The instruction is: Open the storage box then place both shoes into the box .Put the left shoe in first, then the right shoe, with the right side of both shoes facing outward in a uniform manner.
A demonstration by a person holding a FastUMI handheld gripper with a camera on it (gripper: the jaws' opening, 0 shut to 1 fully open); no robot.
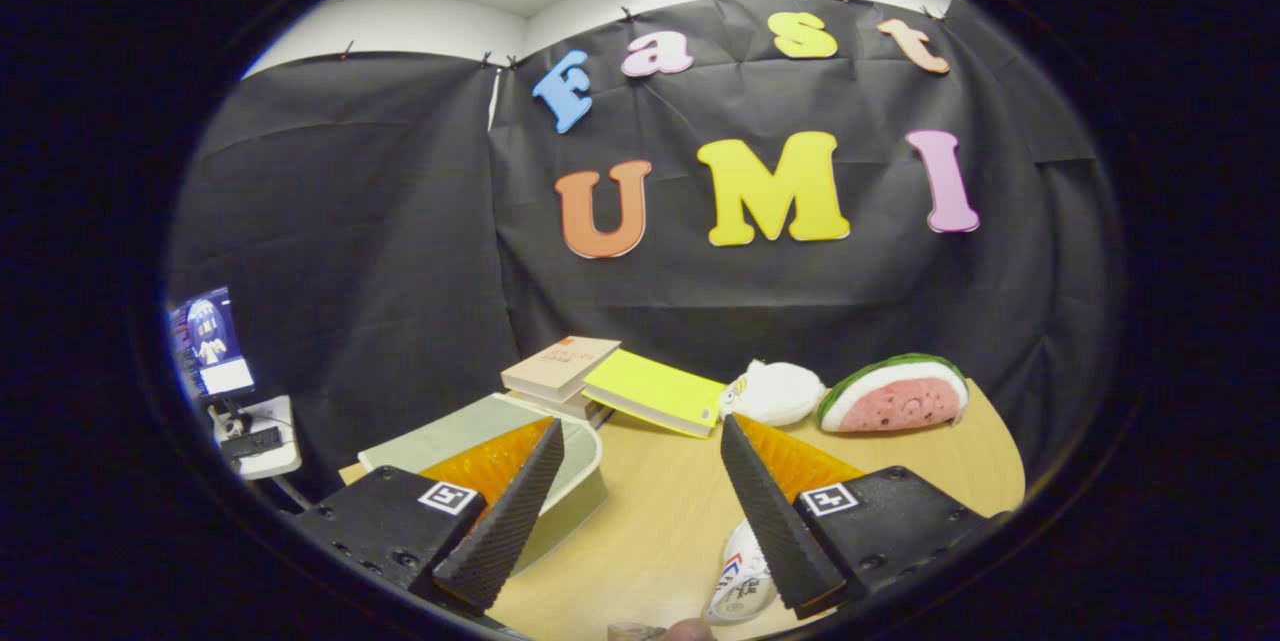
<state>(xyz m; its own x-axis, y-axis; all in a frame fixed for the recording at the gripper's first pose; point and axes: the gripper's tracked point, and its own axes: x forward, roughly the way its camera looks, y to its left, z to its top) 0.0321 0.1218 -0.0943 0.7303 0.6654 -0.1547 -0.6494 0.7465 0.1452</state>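
My gripper (640, 436) is open above the wooden table (660, 511), with nothing between its fingers. A pale storage box (470, 436) with a closed translucent lid sits on the table's left part, partly behind the left finger (510, 511). Part of a white shoe (740, 581) with coloured markings lies on the table close to me, under the right finger (775, 511). A fingertip of a person shows at the near table edge beside that shoe.
Beyond the fingers lie stacked books (560, 371) and a yellow book (655, 391) near the back wall. A white plush toy (775, 391) and a watermelon-slice plush (895, 396) rest at the back right. A monitor (205, 336) stands on a small stand far left.
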